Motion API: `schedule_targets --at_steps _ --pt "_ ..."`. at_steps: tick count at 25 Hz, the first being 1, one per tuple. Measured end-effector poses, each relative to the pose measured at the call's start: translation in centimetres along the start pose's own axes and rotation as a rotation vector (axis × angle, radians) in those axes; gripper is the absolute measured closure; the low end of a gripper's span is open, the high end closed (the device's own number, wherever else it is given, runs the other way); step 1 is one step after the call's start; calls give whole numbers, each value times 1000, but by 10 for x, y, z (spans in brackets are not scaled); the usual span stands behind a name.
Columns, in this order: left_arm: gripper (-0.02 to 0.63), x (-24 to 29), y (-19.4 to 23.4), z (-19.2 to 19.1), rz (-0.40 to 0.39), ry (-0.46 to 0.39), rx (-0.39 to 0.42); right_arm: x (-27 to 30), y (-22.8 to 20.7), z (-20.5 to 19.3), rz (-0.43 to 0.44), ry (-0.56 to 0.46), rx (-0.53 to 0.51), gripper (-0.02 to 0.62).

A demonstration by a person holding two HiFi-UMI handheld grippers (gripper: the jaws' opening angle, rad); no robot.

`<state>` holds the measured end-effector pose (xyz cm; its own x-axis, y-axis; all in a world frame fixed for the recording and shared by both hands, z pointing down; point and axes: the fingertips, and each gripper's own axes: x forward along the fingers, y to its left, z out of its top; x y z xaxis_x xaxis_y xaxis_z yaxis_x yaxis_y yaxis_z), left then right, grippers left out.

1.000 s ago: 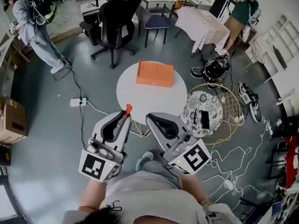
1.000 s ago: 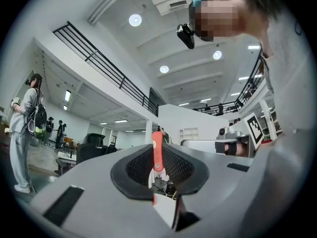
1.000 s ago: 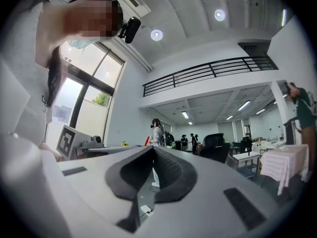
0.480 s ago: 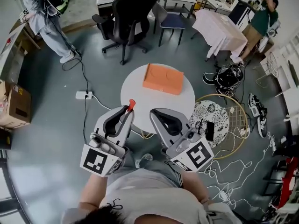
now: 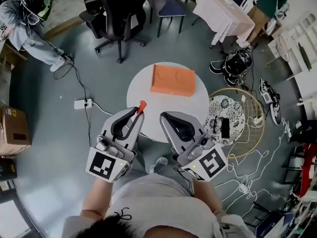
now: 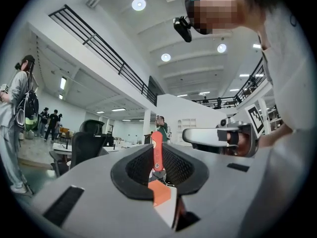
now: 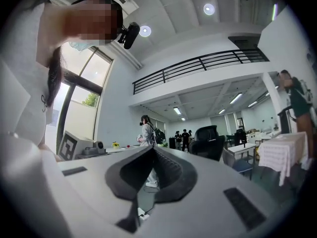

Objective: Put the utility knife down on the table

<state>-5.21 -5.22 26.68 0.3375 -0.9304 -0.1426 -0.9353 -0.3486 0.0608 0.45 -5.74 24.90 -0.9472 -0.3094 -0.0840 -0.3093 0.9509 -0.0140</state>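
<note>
the left tool (image 5: 134, 115) is clamped on the red utility knife (image 5: 141, 106), whose end pokes out over the near edge of the round white table (image 5: 143, 90), seemingly held above it. the right tool (image 5: 166, 118) is pinched together, empty. an orange box (image 5: 172, 80) lies farther back.

From above, the left gripper (image 5: 132, 114) swallows most of the utility knife (image 5: 141, 105), only its red end poking out. That gripper and the right gripper (image 5: 167, 118) cover the near rim of the round table (image 5: 190, 108). The dark object (image 5: 225, 127) on the patterned stool (image 5: 208, 114) is too small to name.
</note>
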Motion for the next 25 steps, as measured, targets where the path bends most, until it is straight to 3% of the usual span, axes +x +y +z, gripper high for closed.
schedule_targets --at_steps 2,15,25 --pt "548 7 11 -2 -37 -11 -12 10 -4 -2 -38 8 0 586" --pt "549 36 73 -76 -233 184 -57 56 -13 -21 -242 42 20 586" --pt "549 53 84 -146 -295 331 -34 59 -25 -42 -342 78 52 586"
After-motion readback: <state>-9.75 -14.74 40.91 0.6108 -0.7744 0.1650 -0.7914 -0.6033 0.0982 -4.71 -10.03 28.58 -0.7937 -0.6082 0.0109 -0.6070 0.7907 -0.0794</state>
